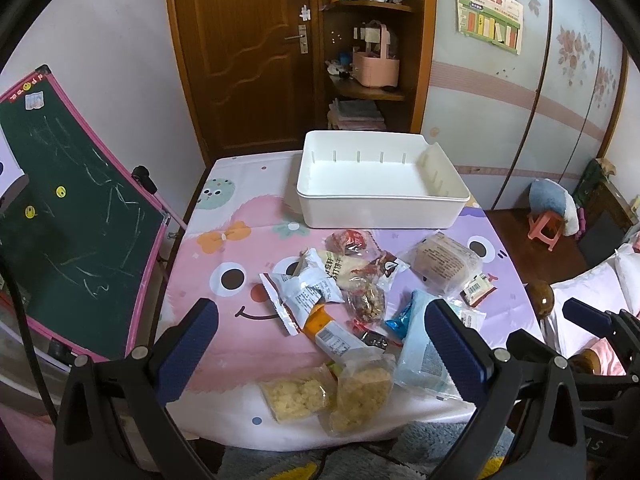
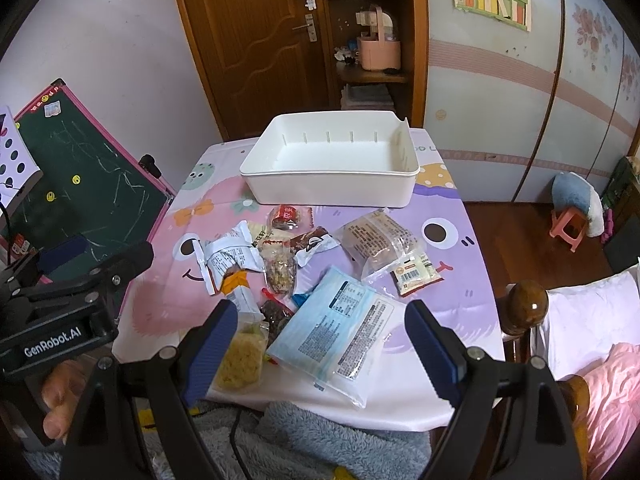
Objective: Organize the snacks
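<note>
Several snack packets lie in a loose pile on the table's cartoon cloth (image 1: pixel 208 248). Among them are a large light-blue packet (image 2: pixel 340 328), also in the left wrist view (image 1: pixel 420 344), two clear bags of yellow puffed snack (image 1: pixel 360 392), a clear-wrapped brown cake (image 2: pixel 376 240) and a white packet (image 1: pixel 304 284). An empty white plastic bin (image 1: pixel 380 196) stands at the table's far side, also in the right wrist view (image 2: pixel 332 176). My left gripper (image 1: pixel 324 344) is open above the near pile. My right gripper (image 2: pixel 324 344) is open above the blue packet. Neither holds anything.
A green chalkboard (image 1: pixel 76 216) leans at the table's left. A wooden bedpost knob (image 2: pixel 528 304) and pink bedding (image 2: pixel 600 380) stand at the right. A brown door (image 1: pixel 244 48) and corner shelves (image 1: pixel 368 44) are behind. A grey fluffy rug (image 2: pixel 320 436) lies below the near edge.
</note>
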`<state>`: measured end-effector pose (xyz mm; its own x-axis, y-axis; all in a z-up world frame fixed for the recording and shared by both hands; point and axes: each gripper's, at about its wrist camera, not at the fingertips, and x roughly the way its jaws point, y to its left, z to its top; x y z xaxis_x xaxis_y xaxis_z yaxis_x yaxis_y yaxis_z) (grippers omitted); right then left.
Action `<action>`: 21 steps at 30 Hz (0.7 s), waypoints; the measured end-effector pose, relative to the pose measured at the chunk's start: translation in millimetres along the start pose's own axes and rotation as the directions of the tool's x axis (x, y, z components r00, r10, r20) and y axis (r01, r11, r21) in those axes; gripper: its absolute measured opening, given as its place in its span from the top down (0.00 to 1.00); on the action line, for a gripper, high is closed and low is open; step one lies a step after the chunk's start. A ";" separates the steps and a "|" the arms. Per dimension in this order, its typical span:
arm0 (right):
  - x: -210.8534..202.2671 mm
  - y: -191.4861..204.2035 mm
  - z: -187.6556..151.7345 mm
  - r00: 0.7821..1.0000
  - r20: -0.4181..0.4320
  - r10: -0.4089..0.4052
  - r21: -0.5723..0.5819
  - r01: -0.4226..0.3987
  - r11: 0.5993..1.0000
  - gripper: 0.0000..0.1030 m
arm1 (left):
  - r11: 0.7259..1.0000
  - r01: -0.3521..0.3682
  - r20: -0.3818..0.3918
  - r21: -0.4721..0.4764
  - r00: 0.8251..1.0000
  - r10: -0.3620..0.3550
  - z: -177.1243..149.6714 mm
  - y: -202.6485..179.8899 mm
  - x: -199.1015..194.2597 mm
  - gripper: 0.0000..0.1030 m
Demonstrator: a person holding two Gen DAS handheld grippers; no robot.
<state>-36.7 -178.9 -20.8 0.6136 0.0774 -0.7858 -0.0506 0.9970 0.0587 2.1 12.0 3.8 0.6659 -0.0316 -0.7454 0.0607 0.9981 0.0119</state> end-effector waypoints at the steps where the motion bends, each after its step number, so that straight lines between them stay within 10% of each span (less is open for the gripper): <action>1: 0.2 -0.1 0.4 1.000 -0.001 0.001 0.001 -0.001 1.000 0.16 | 1.000 -0.002 0.001 0.001 1.000 0.002 0.4 0.4 0.1 0.00; 21: 17.2 -11.1 17.8 1.000 -0.015 -0.006 0.019 0.006 1.000 0.16 | 0.999 0.039 -0.057 0.027 0.998 -0.038 18.2 1.8 28.7 0.00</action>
<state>-11.6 -188.6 -24.0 0.6021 0.0712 -0.7953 -0.0316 0.9974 0.0654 34.9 12.0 -5.4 0.6199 -0.0664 -0.7819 0.1069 0.9943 0.0003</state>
